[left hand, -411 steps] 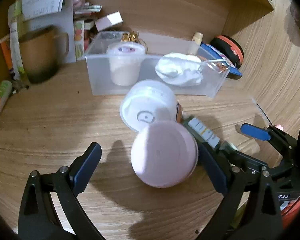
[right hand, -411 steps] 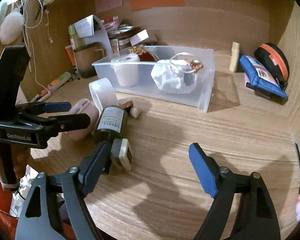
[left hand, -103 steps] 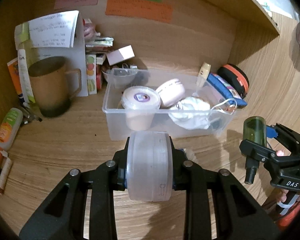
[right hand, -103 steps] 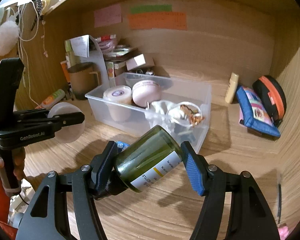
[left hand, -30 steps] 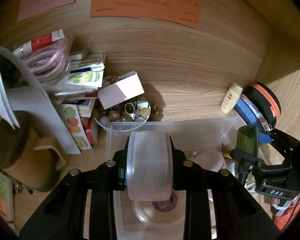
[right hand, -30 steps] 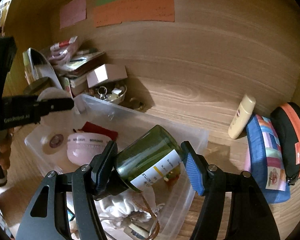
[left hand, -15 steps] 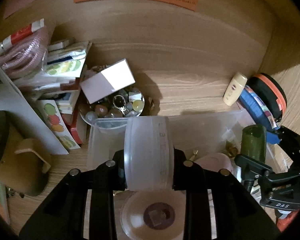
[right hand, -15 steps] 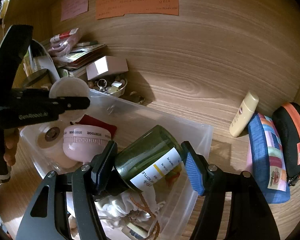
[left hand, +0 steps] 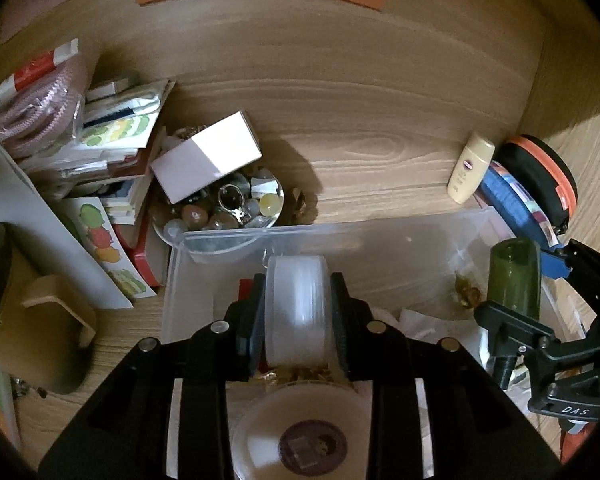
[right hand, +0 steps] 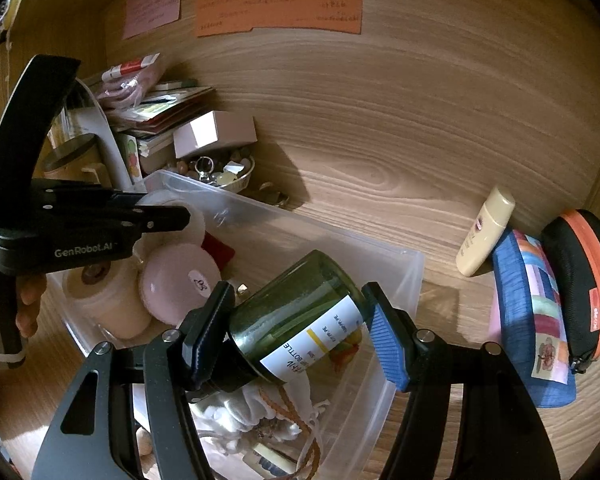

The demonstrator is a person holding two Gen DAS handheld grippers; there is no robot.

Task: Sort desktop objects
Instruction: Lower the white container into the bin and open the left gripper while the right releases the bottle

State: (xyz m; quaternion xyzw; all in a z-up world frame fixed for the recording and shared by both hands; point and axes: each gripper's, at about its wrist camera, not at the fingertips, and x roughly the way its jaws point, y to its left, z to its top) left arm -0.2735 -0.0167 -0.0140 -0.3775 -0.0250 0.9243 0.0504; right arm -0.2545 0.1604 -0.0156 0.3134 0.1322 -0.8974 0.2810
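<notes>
My left gripper (left hand: 298, 312) is shut on a translucent white round jar (left hand: 296, 312), held on edge over the far left of the clear plastic bin (left hand: 380, 228). It also shows in the right wrist view (right hand: 168, 210). My right gripper (right hand: 296, 328) is shut on a dark green glass bottle (right hand: 296, 320) with a white label, tilted above the bin's right half (right hand: 404, 264). Inside the bin lie a pink round jar (right hand: 180, 276), a cream lidded cup (right hand: 104, 300) and a white drawstring pouch (right hand: 252, 412).
Behind the bin stand a glass dish of trinkets (left hand: 224, 208) with a white box (left hand: 208, 160) on it, and stacked packets (left hand: 112, 128). A brown mug (left hand: 32, 328) is at the left. A beige tube (left hand: 470, 168), blue pouch (right hand: 532, 320) and black-orange case (right hand: 580, 280) lie right.
Both grippers have lowered toward the bin with their loads. The white jar now sits down inside the bin's far left; the green bottle hangs lower over the right half.
</notes>
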